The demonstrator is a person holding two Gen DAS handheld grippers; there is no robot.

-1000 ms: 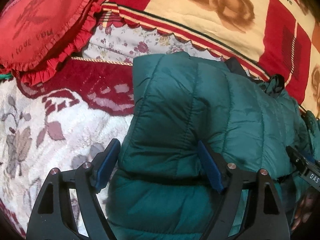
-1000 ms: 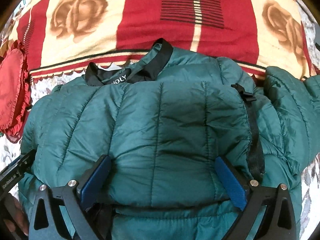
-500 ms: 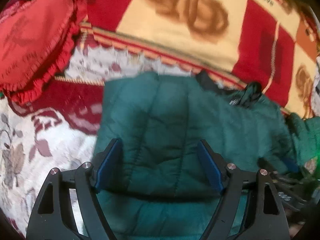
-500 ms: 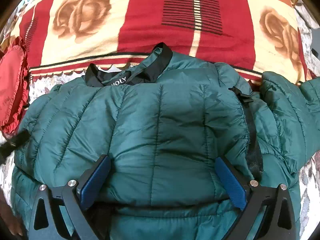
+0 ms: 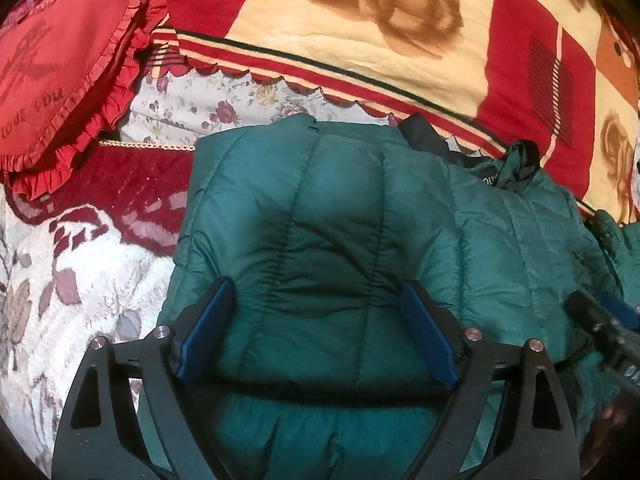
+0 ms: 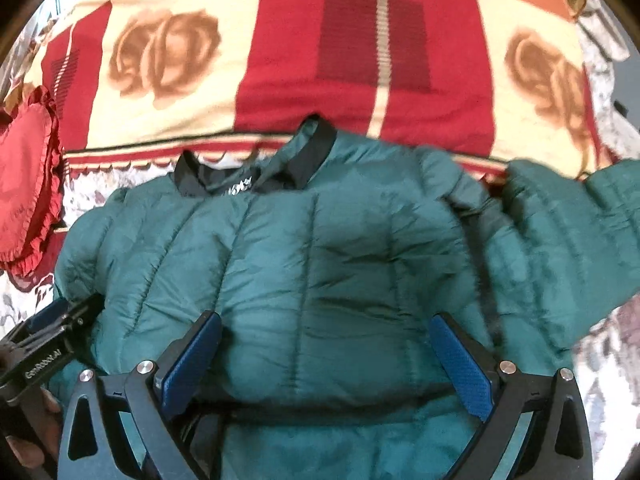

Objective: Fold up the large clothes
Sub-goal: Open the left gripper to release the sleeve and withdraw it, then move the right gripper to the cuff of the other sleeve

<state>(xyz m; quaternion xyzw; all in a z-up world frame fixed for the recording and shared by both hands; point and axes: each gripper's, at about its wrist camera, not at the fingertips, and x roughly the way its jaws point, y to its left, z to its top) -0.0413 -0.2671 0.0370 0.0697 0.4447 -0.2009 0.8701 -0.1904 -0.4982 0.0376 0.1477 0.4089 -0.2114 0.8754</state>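
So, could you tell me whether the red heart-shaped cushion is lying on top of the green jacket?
No, the cushion lies on the bedding apart from the jacket.

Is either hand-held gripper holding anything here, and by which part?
Neither grips: both the left hand-held gripper and right hand-held gripper are open, straddling the green puffer jacket near its folded lower edge.

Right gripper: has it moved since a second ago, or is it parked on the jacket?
Yes. The right gripper has pulled back or tilted: the jacket collar now sits lower against the rose blanket, and more blanket shows above.
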